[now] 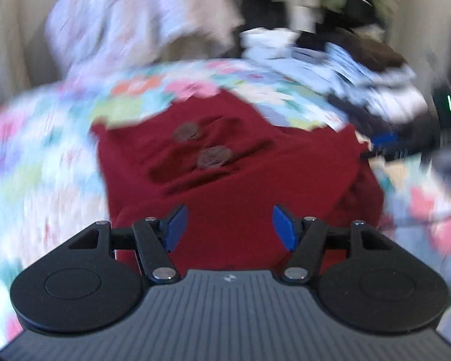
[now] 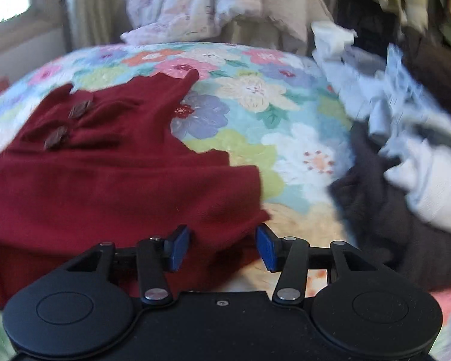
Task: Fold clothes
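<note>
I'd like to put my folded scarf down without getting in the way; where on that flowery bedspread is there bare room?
The widest bare patch of the floral quilt lies between the dark red buttoned knit garment and the heap of pale blue, white and dark clothes. Along that heap it is crowded, and the red garment fills the near side by both tongs.
</note>
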A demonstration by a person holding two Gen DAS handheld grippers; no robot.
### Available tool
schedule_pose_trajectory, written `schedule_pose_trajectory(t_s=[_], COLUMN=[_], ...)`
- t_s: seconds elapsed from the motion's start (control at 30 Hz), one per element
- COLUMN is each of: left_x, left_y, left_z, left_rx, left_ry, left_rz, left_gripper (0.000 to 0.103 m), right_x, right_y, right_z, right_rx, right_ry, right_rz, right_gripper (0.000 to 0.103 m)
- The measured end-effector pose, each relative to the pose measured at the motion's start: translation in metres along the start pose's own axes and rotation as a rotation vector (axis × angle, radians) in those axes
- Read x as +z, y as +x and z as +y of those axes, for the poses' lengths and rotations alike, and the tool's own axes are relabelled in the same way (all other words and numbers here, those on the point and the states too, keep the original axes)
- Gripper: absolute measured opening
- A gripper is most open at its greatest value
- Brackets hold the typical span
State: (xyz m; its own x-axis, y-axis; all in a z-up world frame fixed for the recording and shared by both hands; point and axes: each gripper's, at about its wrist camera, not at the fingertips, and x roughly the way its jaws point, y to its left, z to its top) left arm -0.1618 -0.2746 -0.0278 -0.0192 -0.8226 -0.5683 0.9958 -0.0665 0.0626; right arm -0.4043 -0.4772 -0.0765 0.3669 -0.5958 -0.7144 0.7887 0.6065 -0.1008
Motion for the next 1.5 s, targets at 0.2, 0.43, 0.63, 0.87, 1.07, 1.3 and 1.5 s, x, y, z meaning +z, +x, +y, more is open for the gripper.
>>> schedule_pose_trajectory(t_s=[0.2,0.43,0.63,0.87,1.07,1.3,1.5], left_x=[-0.018,-0.027,-0.041,-0.048,-0.037,-0.039,-0.019], left_y=[0.007,-0.013,-0.006,0.027,0.043,0.046,0.045], left_z=[-0.013,-0.034,-0.080,-0.105,-0.101,-0.095,-0.077], left_rx=[-0.091,-0.212,-0.169,-0.016,0.009,0.053,0.085], left_ry=[0.135,0.206,0.475,0.614,0.590,0.546,0.460], left_rz=[0.068,0.015,0.080,0.200,0.233,0.226,0.209], left_gripper=[0.061,0.065,0.066,0.071,0.008,0.044,0.007], right_x=[-0.025,-0.065,-0.067,-0.083,-0.075,-0.025,0.027], right_y=[-0.047,-0.054,-0.048,-0.036,-0.017,0.006,-0.006], right_z=[0.025,0.063,0.076,0.104,0.111,0.097,0.090], right_rx=[0.120,0.100,0.102,-0.008,-0.051,0.063,0.117], right_ry=[-0.233,-0.613,-0.718,-0.984,-1.108,-0.924,-0.794], right_rz=[-0.047,-0.059,-0.085,-0.133,-0.235,-0.191,-0.214], right_gripper=[0.055,0.056,0.057,0.059,0.078,0.018,0.014])
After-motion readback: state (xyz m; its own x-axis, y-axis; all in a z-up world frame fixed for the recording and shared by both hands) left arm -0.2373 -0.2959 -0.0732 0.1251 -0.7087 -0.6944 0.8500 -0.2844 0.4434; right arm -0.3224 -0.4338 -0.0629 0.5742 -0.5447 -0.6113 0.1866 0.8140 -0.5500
